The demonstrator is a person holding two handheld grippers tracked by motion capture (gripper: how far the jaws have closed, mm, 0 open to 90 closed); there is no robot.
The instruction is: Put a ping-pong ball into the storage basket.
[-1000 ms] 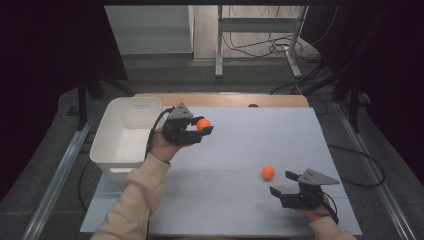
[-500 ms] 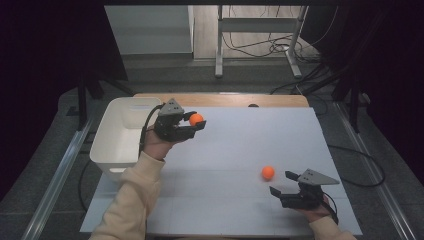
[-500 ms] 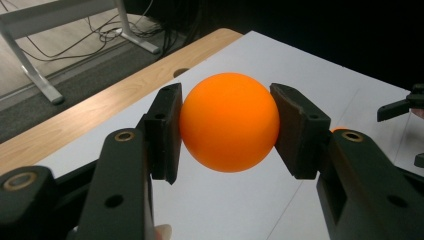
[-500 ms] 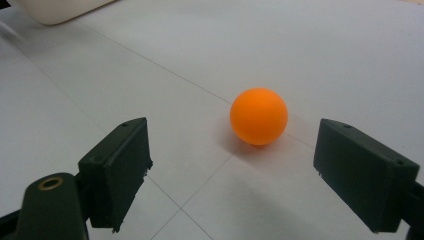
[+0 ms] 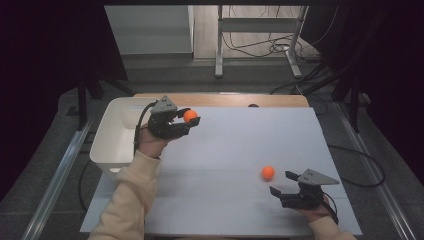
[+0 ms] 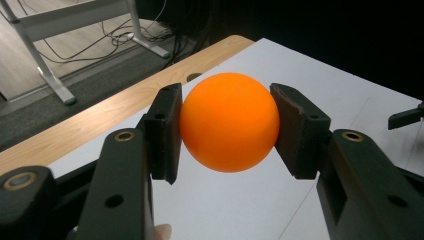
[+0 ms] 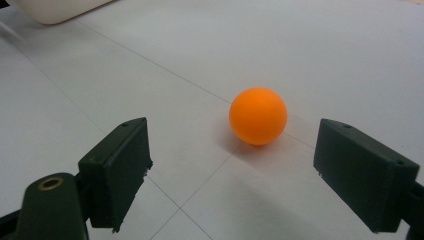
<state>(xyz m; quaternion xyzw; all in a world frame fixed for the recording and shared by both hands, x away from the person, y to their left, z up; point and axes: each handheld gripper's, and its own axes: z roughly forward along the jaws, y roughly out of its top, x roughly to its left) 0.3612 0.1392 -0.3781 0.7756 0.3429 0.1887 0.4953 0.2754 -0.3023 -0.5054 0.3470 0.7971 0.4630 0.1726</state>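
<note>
My left gripper (image 5: 190, 117) is shut on an orange ball (image 5: 190, 116), held above the white mat near the bin's right side. In the left gripper view both black pads press on that ball (image 6: 229, 122). A second orange ball (image 5: 268, 173) lies on the mat at the front right. My right gripper (image 5: 282, 184) rests just in front of it, open. In the right gripper view this ball (image 7: 258, 116) sits on the mat a little beyond the wide-apart jaws of the gripper (image 7: 250, 170), untouched.
A white bin (image 5: 116, 135) stands at the left edge of the mat (image 5: 235, 145). A wooden table edge (image 5: 225, 99) runs along the back. Cables and a metal frame (image 5: 260, 30) lie on the floor beyond.
My left gripper has carried its ball a little leftward and toward the back, nearer the bin. The right gripper and the ball on the mat have stayed put.
</note>
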